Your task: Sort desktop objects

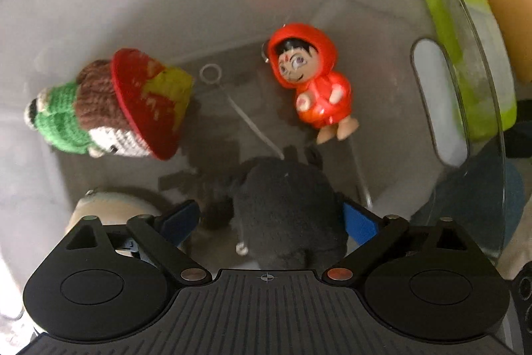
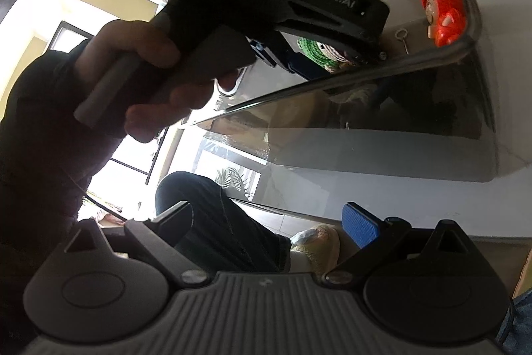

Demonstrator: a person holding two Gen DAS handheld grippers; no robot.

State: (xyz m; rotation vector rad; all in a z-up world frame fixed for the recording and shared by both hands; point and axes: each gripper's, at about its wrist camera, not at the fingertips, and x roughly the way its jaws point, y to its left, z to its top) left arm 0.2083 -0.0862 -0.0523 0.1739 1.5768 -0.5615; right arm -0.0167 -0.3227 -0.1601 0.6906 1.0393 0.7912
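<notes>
Looking down into a clear plastic bin, I see a crocheted doll with a red hat at the left and a red-hooded figurine at the right. My left gripper reaches into the bin. A black plush toy sits between its blue pads: the right pad is against it, and the left pad stands apart. The right wrist view shows a hand holding the left gripper over the bin. My right gripper hangs open and empty outside the bin.
A cream soft object lies in the bin under the left finger. A key ring on a cord lies on the bin floor. A lime-green cloth sits outside the bin's right wall. A person's leg and slippered foot are below the right gripper.
</notes>
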